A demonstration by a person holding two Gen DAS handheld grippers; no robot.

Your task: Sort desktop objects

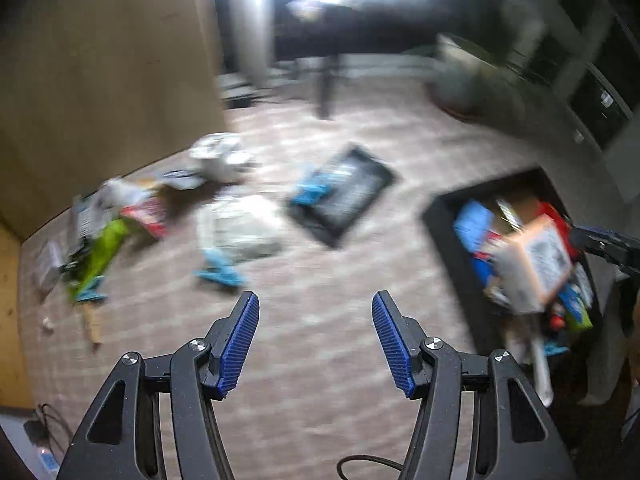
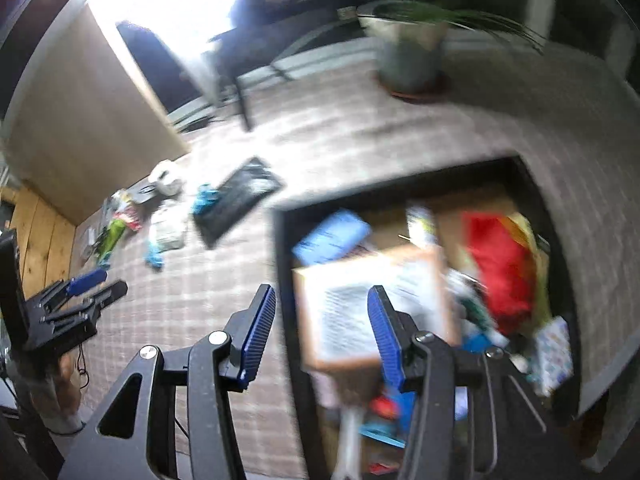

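Both views are motion-blurred. My left gripper (image 1: 316, 304) is open and empty above the checked tablecloth (image 1: 320, 340). My right gripper (image 2: 322, 298) is open; between and beyond its fingers an orange-edged box with printed text (image 2: 376, 304) lies tilted over the black bin (image 2: 400, 184); no finger visibly touches it. The same box (image 1: 536, 264) shows over the bin (image 1: 444, 216) in the left wrist view. Loose items lie on the cloth: a black tray (image 1: 344, 192), a white packet (image 1: 240, 224), a green packet (image 1: 100, 248), blue pieces (image 1: 222, 274).
The bin holds several items, among them a blue pack (image 2: 332, 236) and a red bag (image 2: 500, 268). A potted plant (image 2: 412, 48) stands at the table's far side. A cardboard panel (image 1: 100, 80) rises at the left. The left gripper (image 2: 86, 290) shows in the right wrist view.
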